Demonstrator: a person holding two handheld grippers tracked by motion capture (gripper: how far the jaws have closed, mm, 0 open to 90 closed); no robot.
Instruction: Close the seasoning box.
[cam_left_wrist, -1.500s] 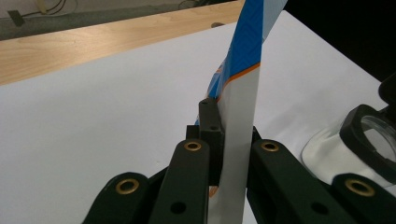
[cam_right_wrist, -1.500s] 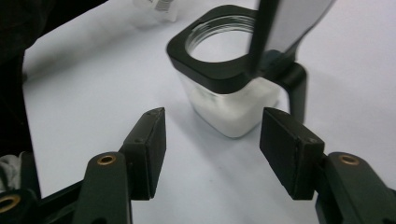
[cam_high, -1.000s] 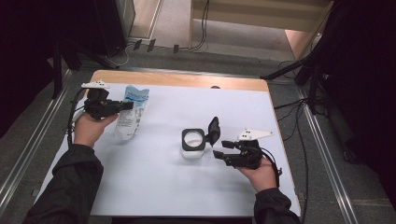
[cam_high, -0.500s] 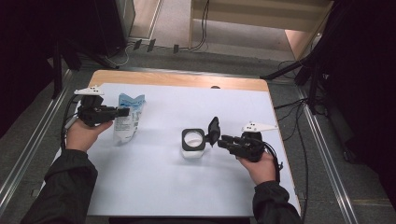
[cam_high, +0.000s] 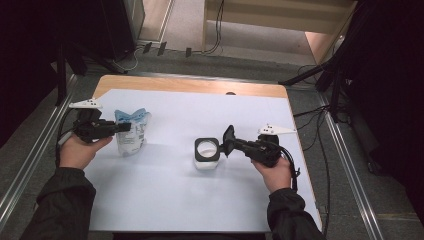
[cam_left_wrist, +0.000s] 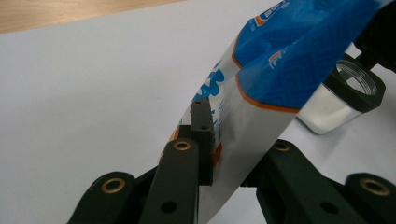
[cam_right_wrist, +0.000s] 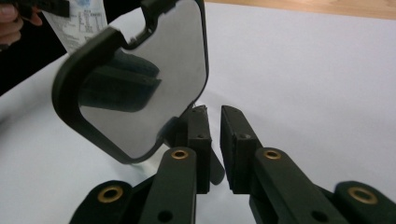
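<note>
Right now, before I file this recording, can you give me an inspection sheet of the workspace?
Surface: white sheet over a wooden table.
Job's things: blue-and-white plastic pouch, upright; clear jar with a black square collar, white contents, its black hinged lid flipped up.
Clutter: one small dark spot at the sheet's far edge.
Grippers: left gripper jaws pinch the pouch, having just been opening slightly; right gripper jaws have just been closing, almost together at the lid's base; grip on it unclear.
Cables: black gripper cable by the right wrist; loose black cables on the floor.
Surroundings: grey floor, metal rails, wooden furniture.
</note>
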